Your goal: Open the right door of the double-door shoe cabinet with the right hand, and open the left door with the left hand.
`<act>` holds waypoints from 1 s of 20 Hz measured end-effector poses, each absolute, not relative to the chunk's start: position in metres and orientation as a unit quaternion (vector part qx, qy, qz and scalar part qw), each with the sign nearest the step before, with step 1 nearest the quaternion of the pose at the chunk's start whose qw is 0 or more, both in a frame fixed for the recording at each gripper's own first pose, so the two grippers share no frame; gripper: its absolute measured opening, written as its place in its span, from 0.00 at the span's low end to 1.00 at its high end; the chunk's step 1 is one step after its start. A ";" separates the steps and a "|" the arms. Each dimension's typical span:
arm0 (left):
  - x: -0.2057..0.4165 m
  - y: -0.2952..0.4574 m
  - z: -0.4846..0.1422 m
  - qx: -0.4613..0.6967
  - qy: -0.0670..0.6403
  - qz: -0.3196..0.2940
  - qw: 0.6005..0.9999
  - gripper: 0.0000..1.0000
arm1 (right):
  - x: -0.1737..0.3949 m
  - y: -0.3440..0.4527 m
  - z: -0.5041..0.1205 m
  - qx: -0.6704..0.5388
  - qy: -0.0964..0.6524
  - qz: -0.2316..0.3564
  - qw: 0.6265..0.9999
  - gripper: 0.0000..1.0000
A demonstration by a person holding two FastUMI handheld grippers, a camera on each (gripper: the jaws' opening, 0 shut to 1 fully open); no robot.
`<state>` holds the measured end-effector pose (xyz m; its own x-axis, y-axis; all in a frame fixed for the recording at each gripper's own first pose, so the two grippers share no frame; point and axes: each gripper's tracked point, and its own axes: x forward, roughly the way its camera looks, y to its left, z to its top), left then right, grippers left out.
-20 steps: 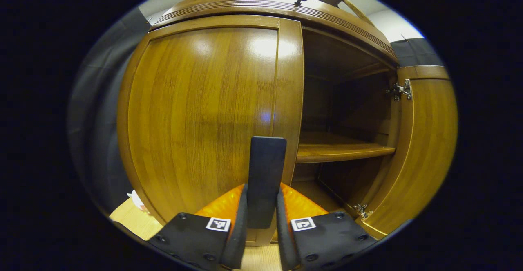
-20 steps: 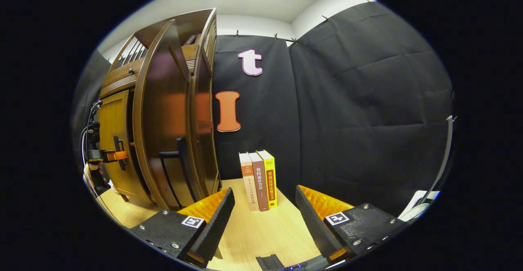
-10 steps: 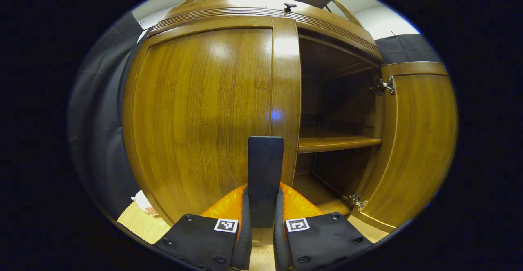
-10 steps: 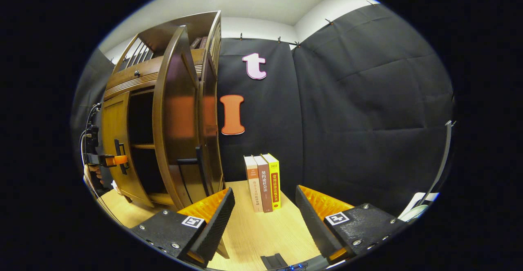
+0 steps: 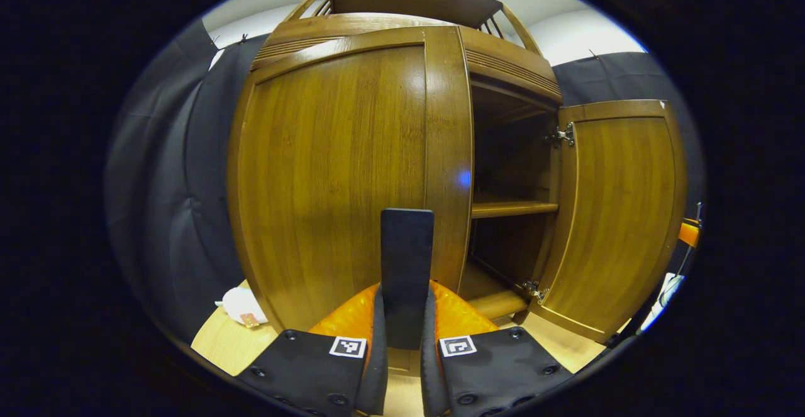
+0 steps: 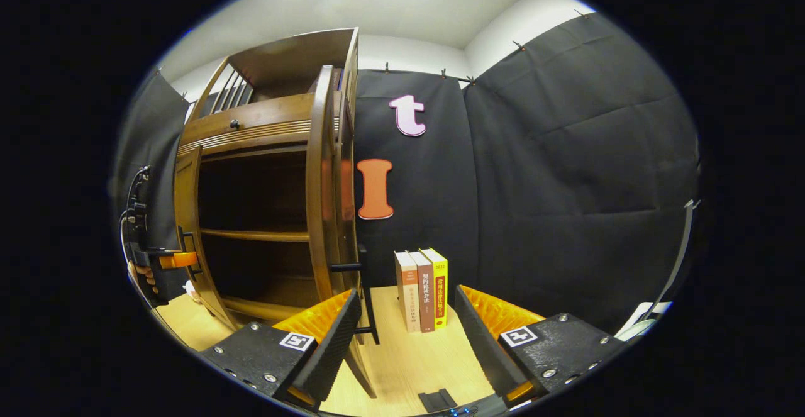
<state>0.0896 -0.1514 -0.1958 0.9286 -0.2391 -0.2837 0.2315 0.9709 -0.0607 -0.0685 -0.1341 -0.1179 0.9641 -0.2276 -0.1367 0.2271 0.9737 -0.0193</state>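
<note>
Left door (image 5: 339,172) has swung further out from the cabinet since a second ago; in the left gripper view its face now covers less of the cabinet top, and more of the booth wall shows beside the door's hinge side. Left gripper (image 5: 406,322) is clamped on the door's dark upright handle (image 5: 406,260), both fingers pressing its sides, same hold as before. Right door (image 5: 613,216) stands wide open on the far side of the opening, inner face and two metal hinges (image 5: 561,137) showing; it sits further round than a second ago. Between the doors, the dark interior with one shelf (image 5: 512,207) and the floor board is in view. Small white object (image 5: 242,304) lies on the light wood surface (image 5: 226,344) just beside the left door's bottom corner, more exposed than earlier.

Right gripper view: shoe cabinet (image 6: 264,197) now shows its open interior; earlier the right door's face hid most of it. Right door (image 6: 322,184) is seen nearly edge-on, its dark handle (image 6: 363,297) sticking out just beside the right gripper's near finger. Right gripper (image 6: 407,335) is spread wide, holding nothing, apart from the handle. Three upright books (image 6: 422,289) stand on the surface beside the cabinet, against the wall. Left gripper (image 6: 179,258), with a hand (image 6: 143,277) behind it, grips the left door's (image 6: 187,228) handle at the far side of the cabinet.
</note>
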 end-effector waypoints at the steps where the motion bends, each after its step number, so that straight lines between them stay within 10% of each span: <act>1: 0.084 -0.148 -0.195 -0.016 0.145 -0.121 0.982 0.29 | -0.068 -0.130 -0.116 -0.001 0.068 -0.112 0.991 0.98; 20: 0.014 -0.067 -0.175 -0.001 0.140 -0.098 0.985 0.28 | -0.060 -0.045 -0.091 -0.001 0.056 -0.044 0.997 0.92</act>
<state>0.0139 -0.0673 -0.1748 0.9418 -0.1936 -0.2748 0.1932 0.9807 -0.0287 -0.0600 -0.0445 -0.0909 0.9898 -0.0887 -0.1114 0.0885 0.9961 -0.0066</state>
